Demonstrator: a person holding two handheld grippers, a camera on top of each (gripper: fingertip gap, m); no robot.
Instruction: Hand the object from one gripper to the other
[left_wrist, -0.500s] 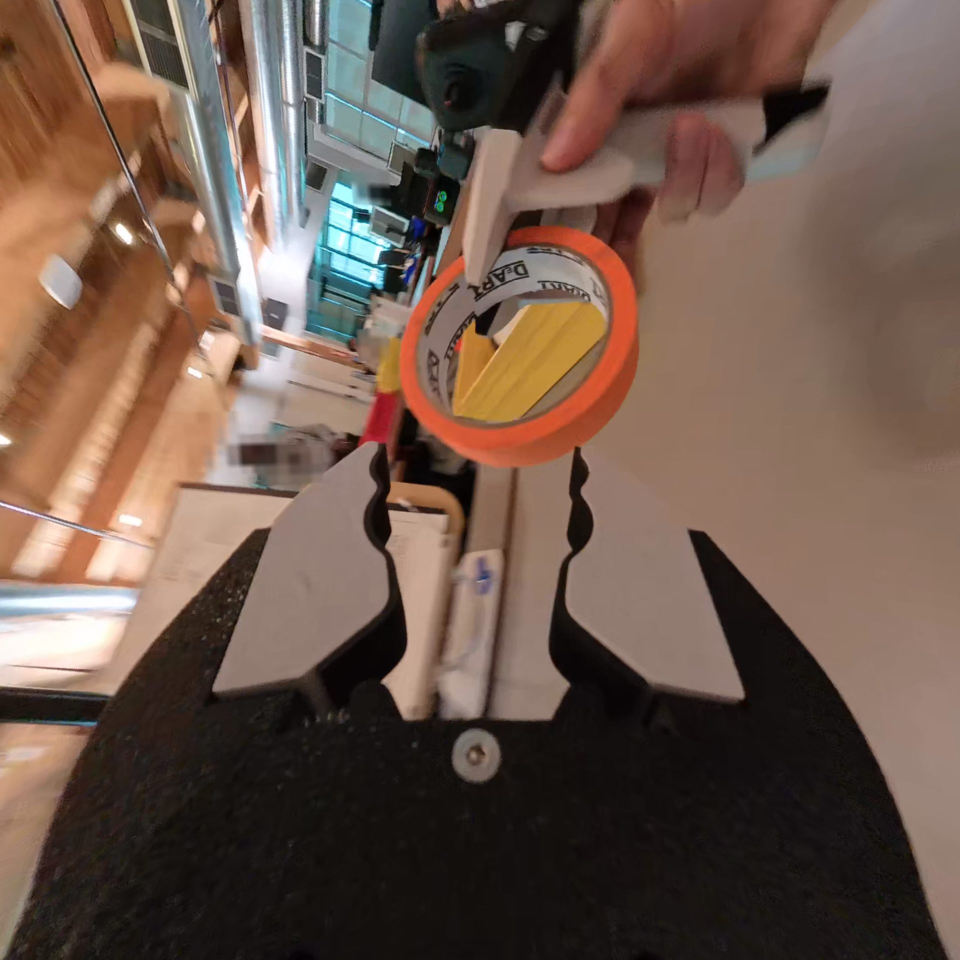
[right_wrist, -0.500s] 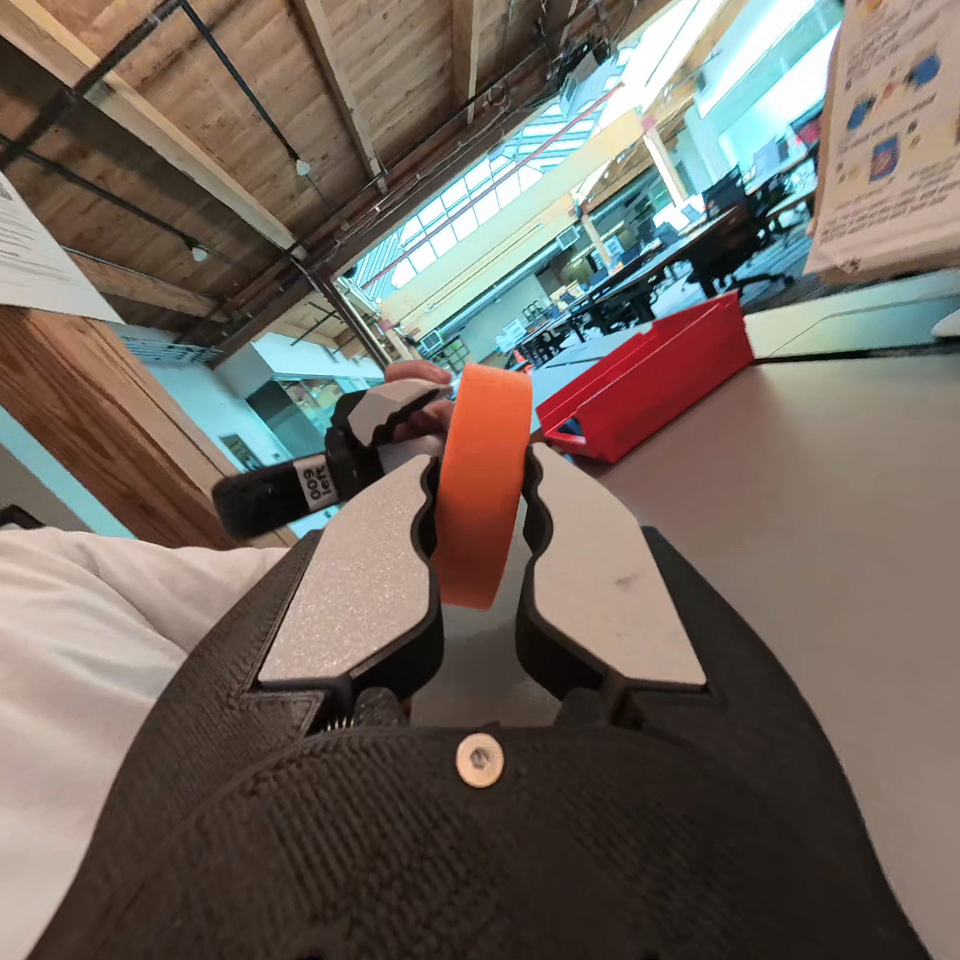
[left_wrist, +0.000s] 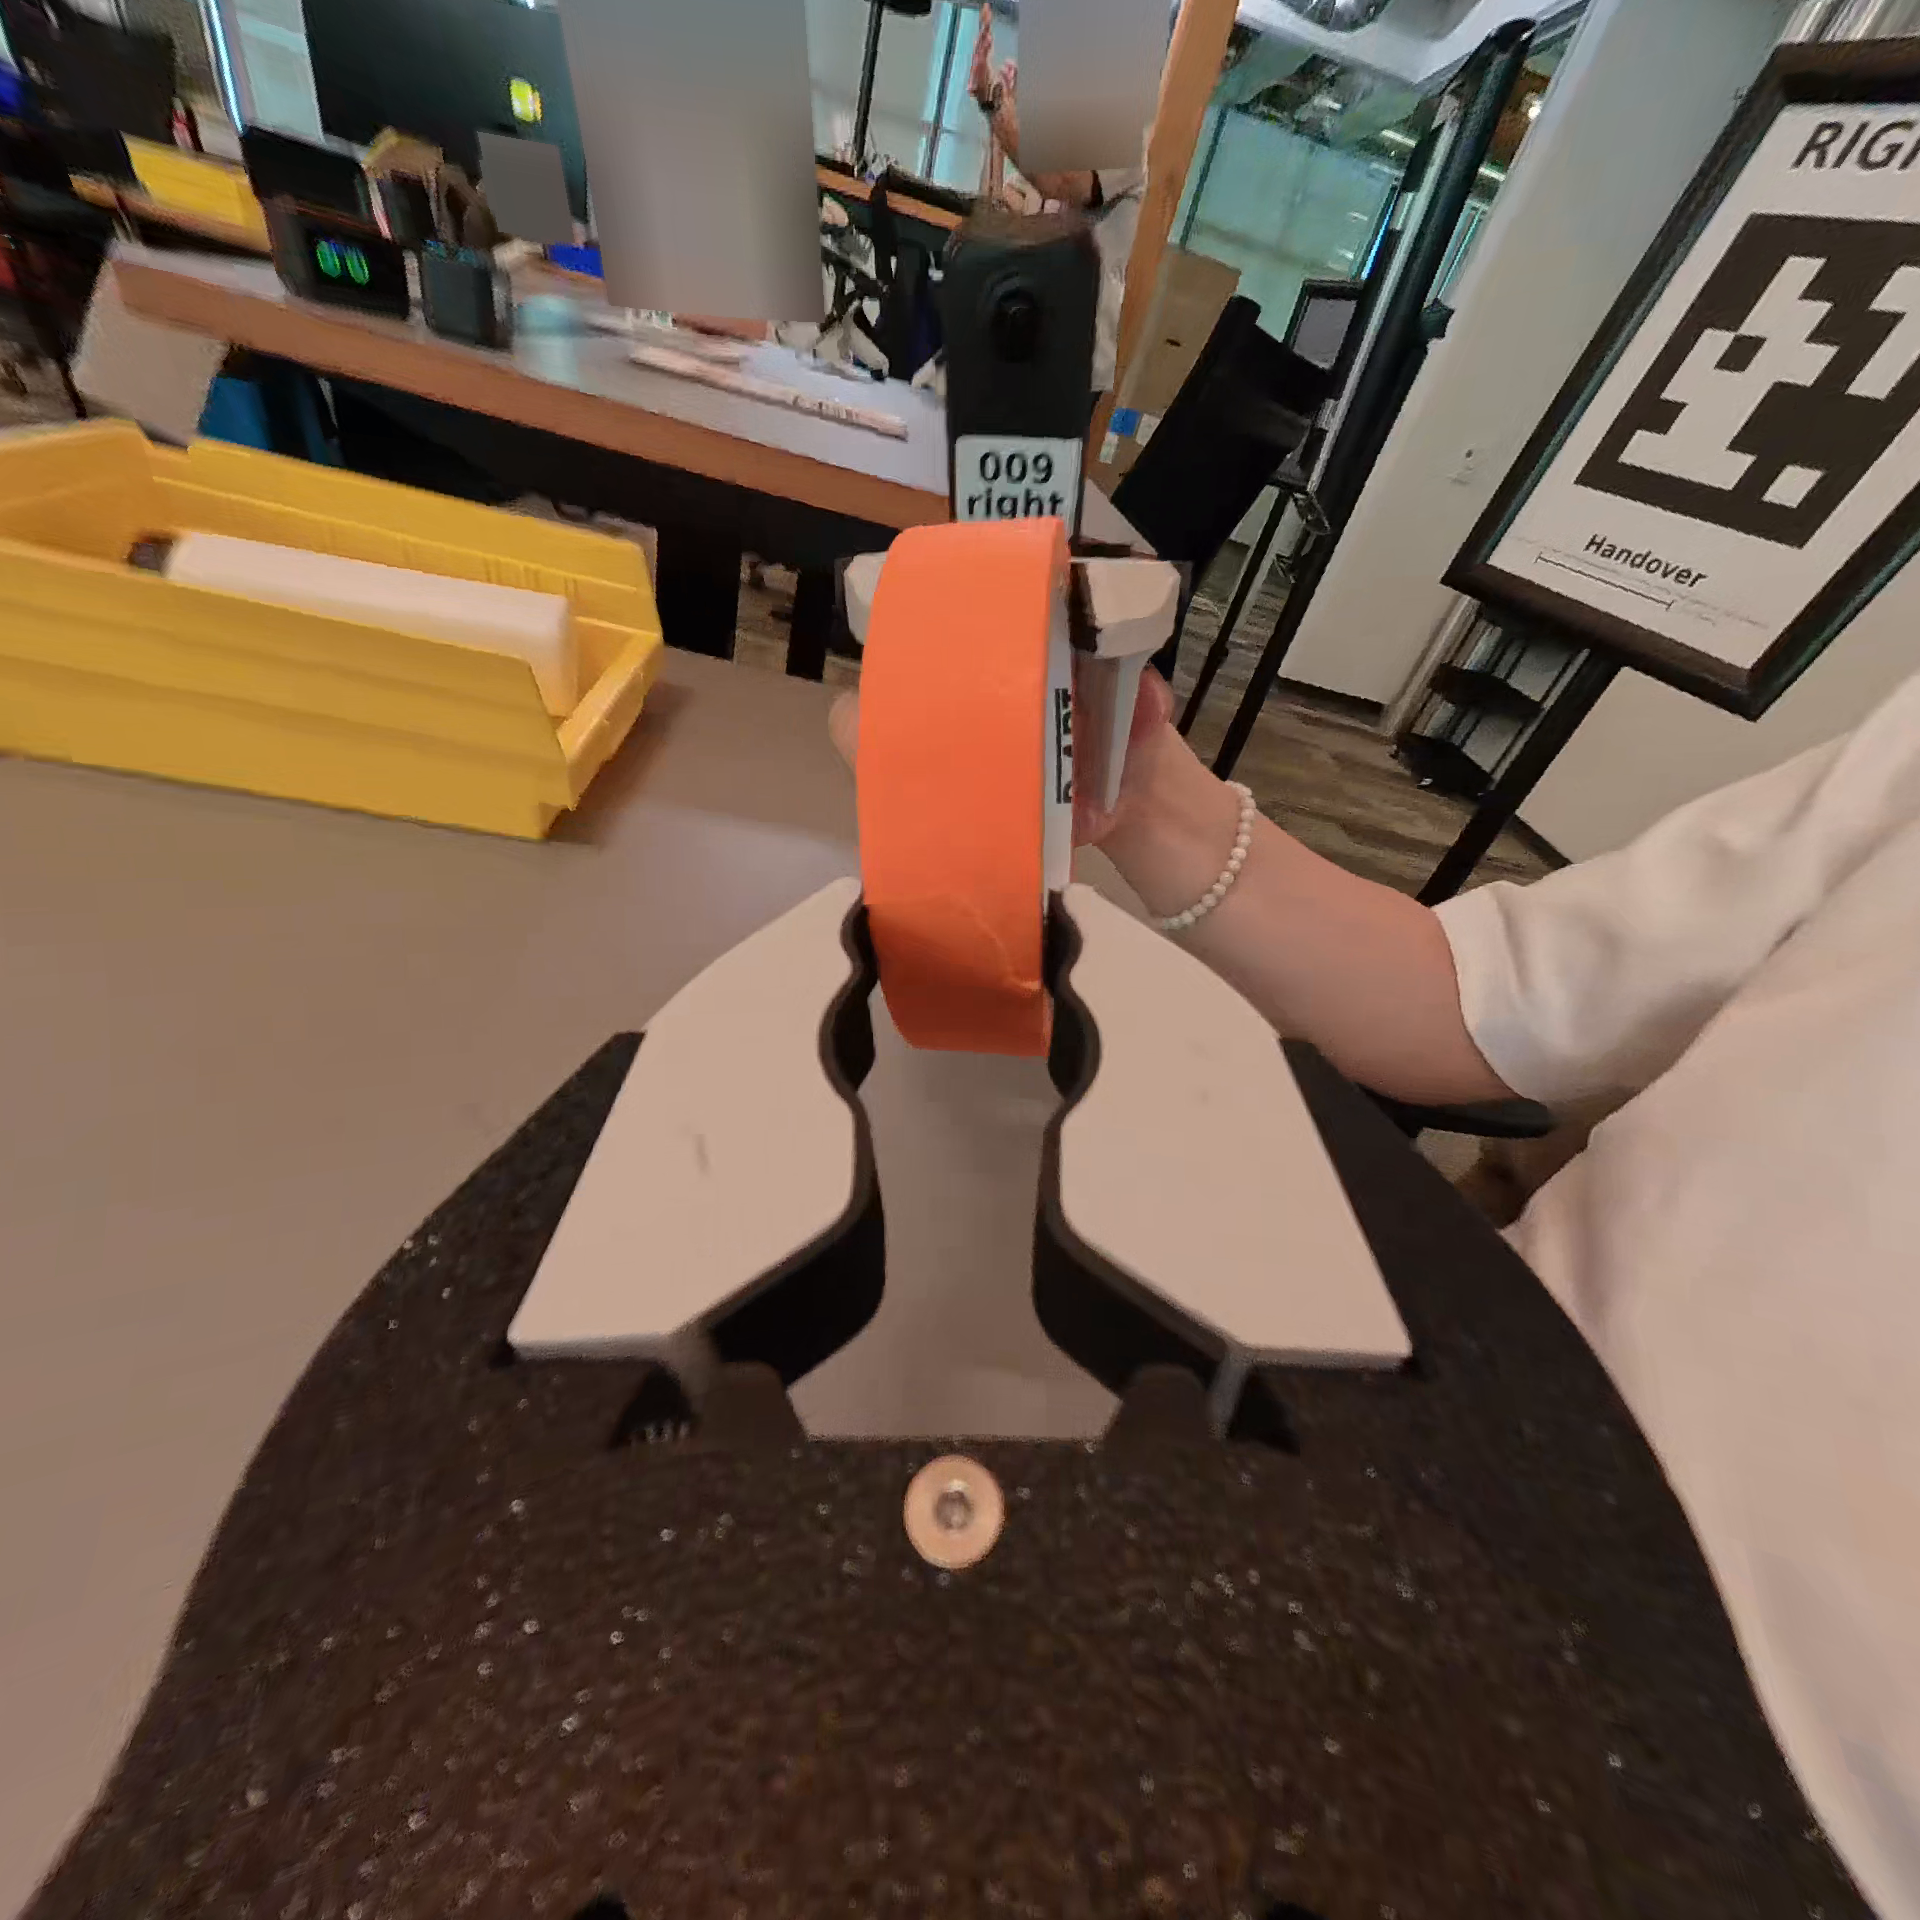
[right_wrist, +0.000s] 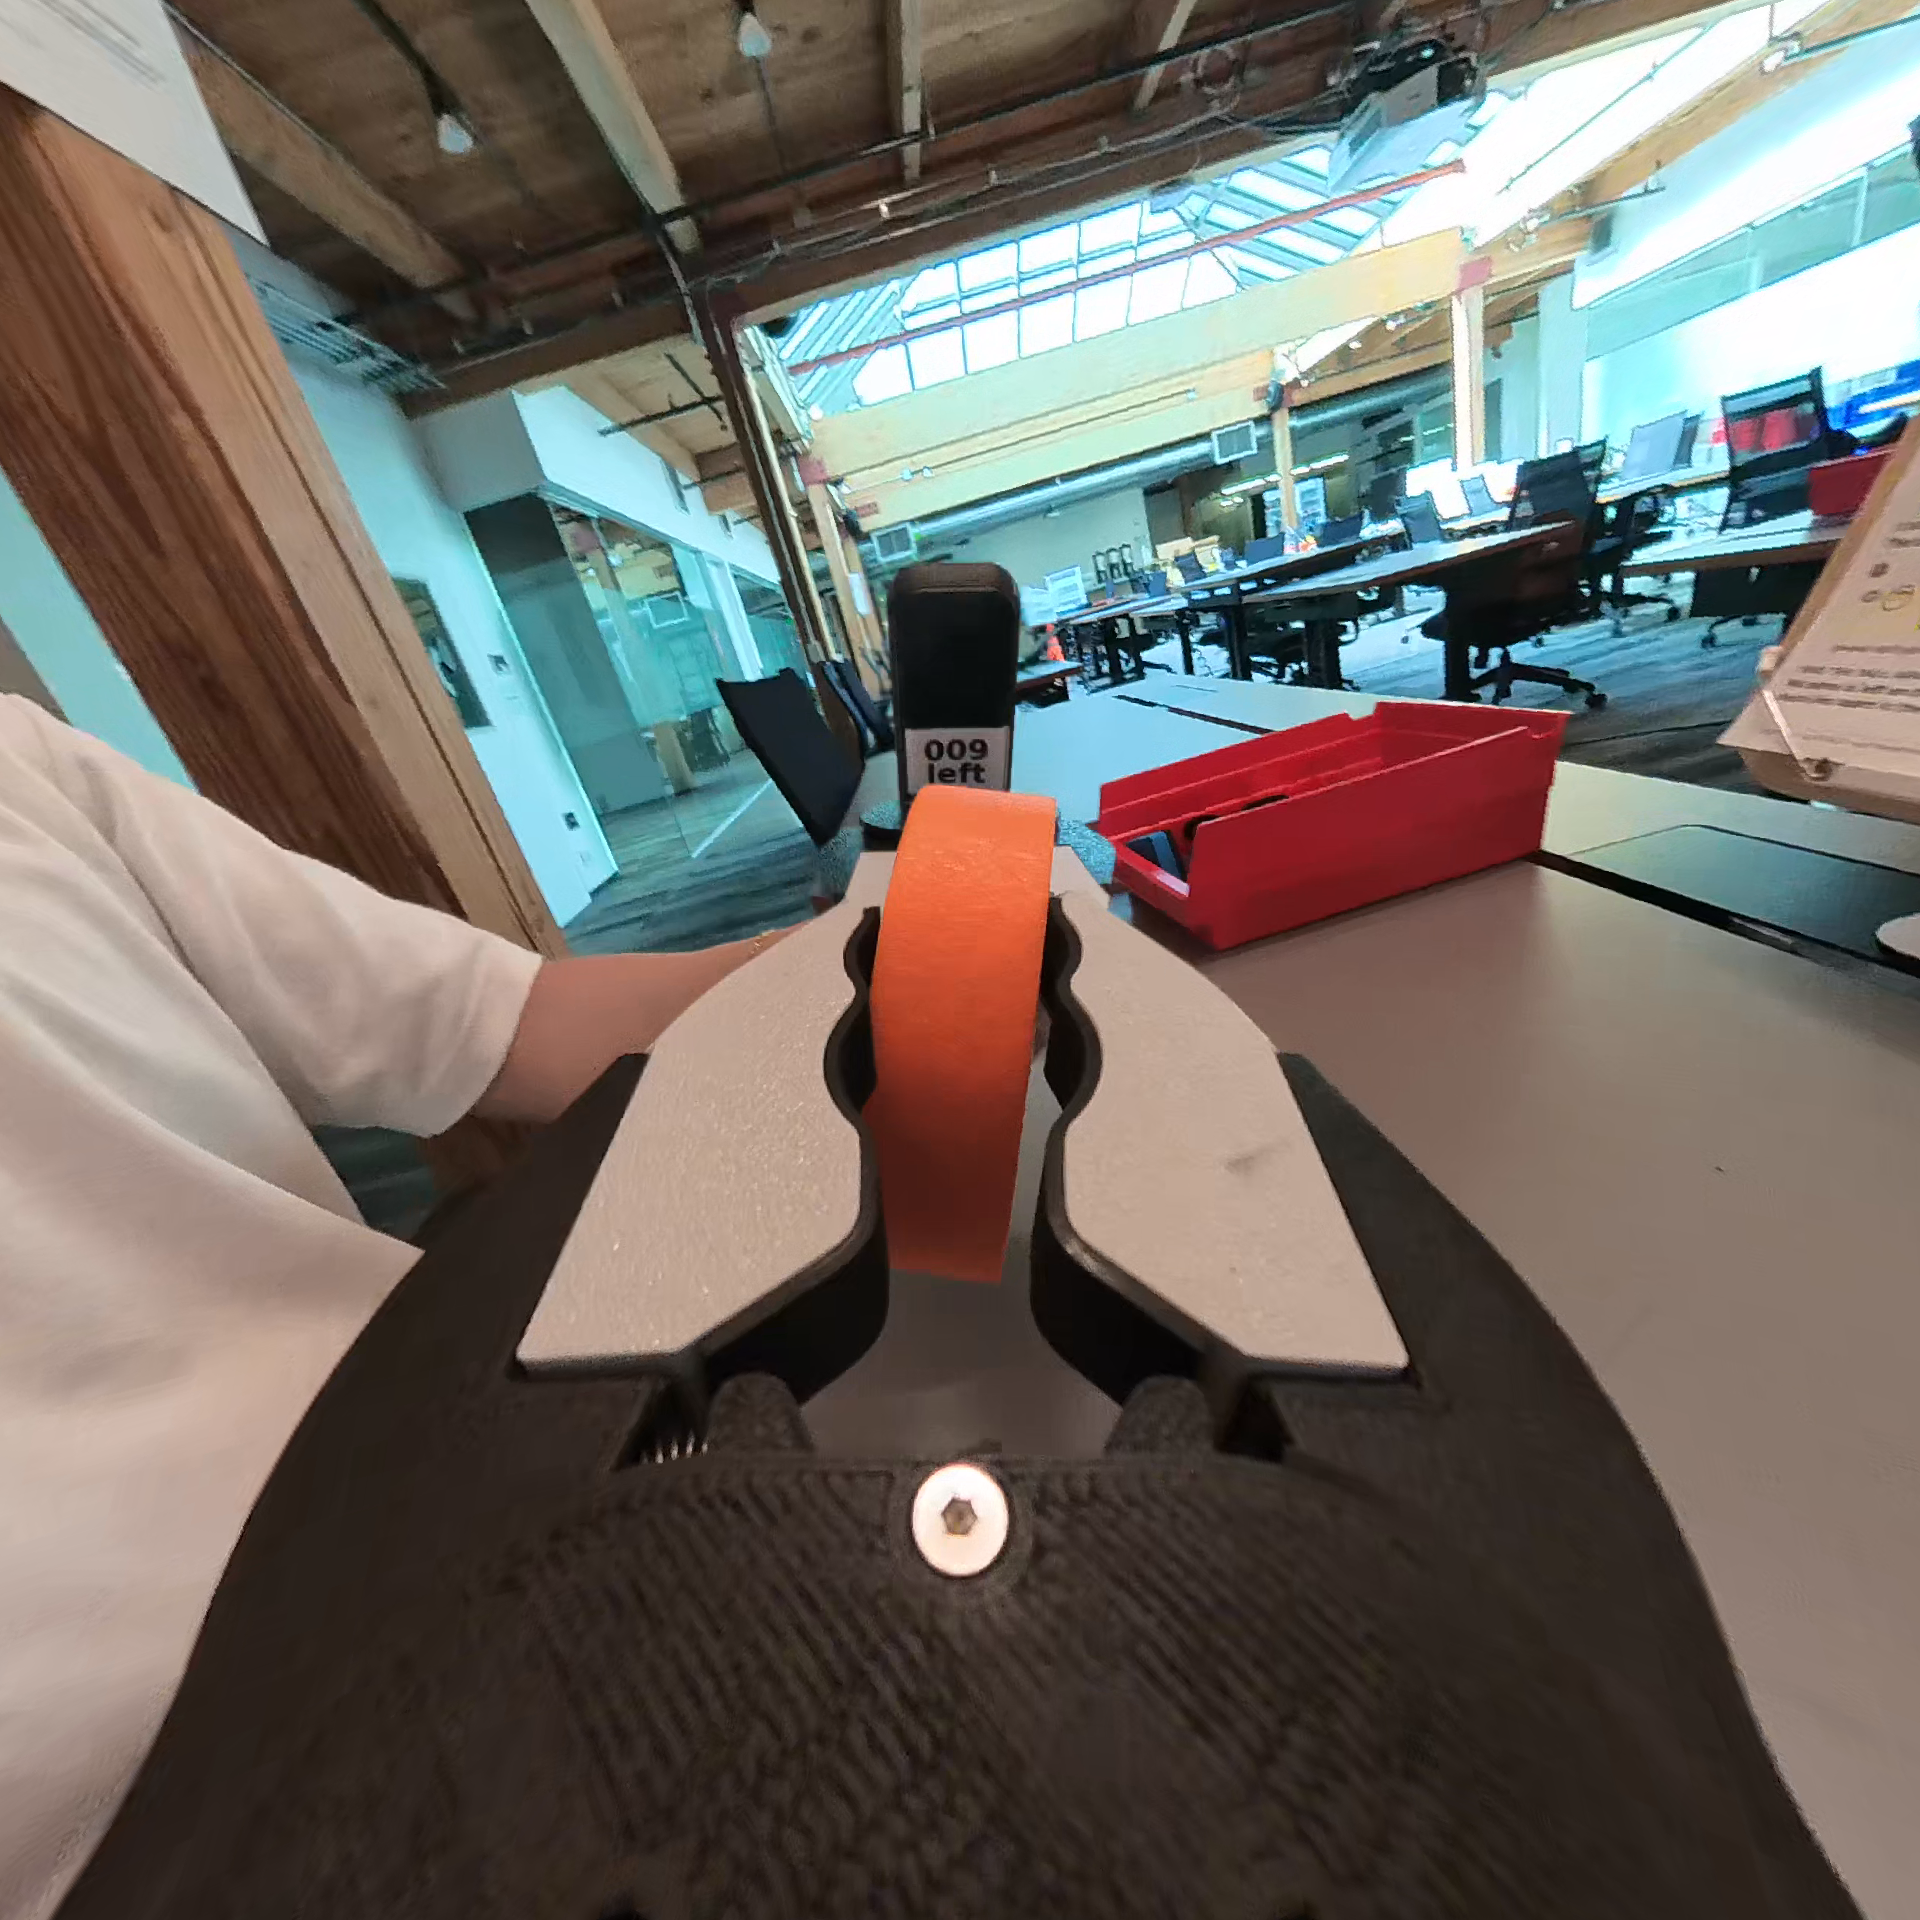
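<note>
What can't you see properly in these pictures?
- Orange tape roll: its hole is unseen, since both views see it edge-on.
- Left gripper, right wrist view: fingertips hidden behind the roll.
- Red bin: contents too dark to identify.
- Yellow bin, left wrist view: cut off by the edge.

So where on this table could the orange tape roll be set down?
Bare grey table lies in front of the yellow bin, left of the left gripper. More lies right of the right gripper, below the red bin. The middle is crowded: both grippers meet at the tape roll.

Open-plan office, rows of desks (right_wrist: 1382, 582), office chairs (right_wrist: 1538, 520), timber ceiling (right_wrist: 935, 94)
</note>
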